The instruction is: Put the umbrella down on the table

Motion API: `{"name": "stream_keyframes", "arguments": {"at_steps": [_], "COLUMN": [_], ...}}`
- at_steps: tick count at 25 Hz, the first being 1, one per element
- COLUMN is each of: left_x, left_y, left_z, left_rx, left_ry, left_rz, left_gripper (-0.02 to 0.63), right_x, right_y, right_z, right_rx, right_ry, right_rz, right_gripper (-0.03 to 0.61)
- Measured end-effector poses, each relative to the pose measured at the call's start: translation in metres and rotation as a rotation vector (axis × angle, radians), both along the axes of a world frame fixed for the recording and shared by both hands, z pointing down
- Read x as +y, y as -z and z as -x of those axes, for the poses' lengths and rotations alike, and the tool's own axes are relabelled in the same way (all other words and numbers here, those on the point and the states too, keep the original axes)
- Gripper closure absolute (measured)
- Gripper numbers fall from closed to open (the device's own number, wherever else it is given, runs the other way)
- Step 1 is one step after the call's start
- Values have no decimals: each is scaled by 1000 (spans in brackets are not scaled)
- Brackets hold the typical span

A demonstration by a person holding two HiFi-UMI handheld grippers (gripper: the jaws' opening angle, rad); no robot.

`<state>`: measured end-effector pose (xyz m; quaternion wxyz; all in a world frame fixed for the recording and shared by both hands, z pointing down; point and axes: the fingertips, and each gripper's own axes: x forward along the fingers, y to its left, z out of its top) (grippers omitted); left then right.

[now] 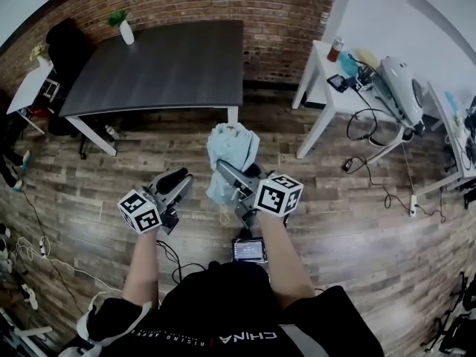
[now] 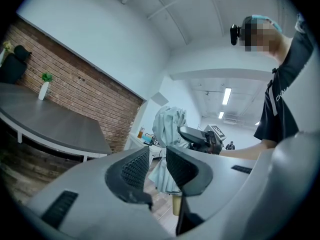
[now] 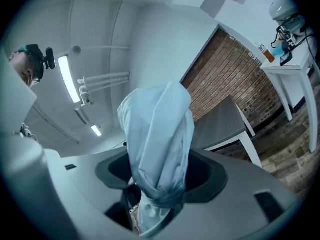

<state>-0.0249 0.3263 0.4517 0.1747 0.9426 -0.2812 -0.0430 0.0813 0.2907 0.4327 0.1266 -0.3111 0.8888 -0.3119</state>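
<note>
Right gripper [image 1: 227, 173] jaws grip the furled pale-blue umbrella [image 1: 232, 151] upright above the wooden floor [image 1: 357, 222]; left gripper [image 1: 177, 178] jaws barely parted, empty; dark counter [image 1: 171, 58] ahead

- The umbrella [image 1: 230, 153] is folded, with its pale blue cloth bunched and cinched near the lower end.
- It stands roughly upright, clamped between the jaws of the right tool [image 1: 229, 173], above the wooden floor [image 1: 357, 214].
- The dark grey tabletop [image 1: 171, 62] lies beyond it, well apart.
</note>
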Motion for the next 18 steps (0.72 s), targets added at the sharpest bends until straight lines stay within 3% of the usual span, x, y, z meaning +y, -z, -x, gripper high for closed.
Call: {"name": "stream_keyframes", "arguments": {"at_steps": [18], "left_x": [-100], "left_y": [10], "left_z": [-69], "left_rx": [-25], "left_ry": [33], "left_rz": [-21], "left_gripper": [525], "right_x": [-103], "right_y": [9], "right_z": [-73], "right_rx": [-51], "right_ry": [12], "right_rz": [-10], "right_gripper": [295]}}
